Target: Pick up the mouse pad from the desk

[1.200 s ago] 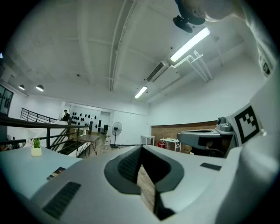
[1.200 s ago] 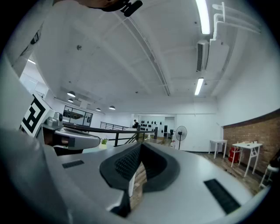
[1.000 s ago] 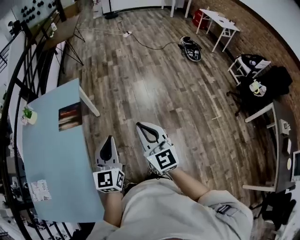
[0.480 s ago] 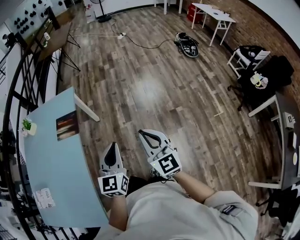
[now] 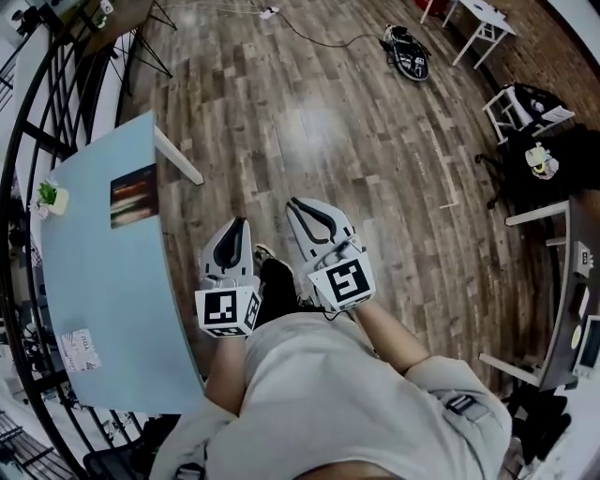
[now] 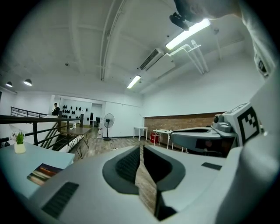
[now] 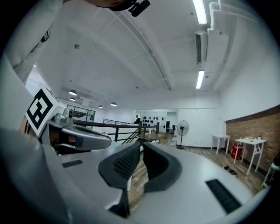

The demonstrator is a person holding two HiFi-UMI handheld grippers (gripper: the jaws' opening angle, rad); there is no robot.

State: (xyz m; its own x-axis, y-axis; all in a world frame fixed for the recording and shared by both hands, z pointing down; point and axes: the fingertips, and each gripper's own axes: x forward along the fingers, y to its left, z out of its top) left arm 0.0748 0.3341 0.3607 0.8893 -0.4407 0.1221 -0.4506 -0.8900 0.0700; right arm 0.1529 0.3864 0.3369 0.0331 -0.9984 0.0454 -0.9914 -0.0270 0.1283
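The mouse pad (image 5: 133,195), a dark rectangle with a printed picture, lies flat on the light blue desk (image 5: 103,281) at the left; its corner also shows in the left gripper view (image 6: 43,173). My left gripper (image 5: 236,228) hangs just off the desk's right edge, nearer me than the pad and not touching it. My right gripper (image 5: 302,208) floats beside it over the wooden floor. Both point roughly level. Their jaws are opening, each with a narrow gap and nothing between them (image 6: 141,148) (image 7: 142,146).
A small potted plant (image 5: 52,199) and a printed card (image 5: 80,350) sit on the desk. A black railing (image 5: 28,141) runs behind it. White tables (image 5: 483,23), a chair with dark bags (image 5: 539,122) and a dark desk (image 5: 562,309) stand at the right.
Both grippers have sunk and drawn closer together. The head view has tipped further down, so the desk sits nearer the left gripper and more of the person's body shows.
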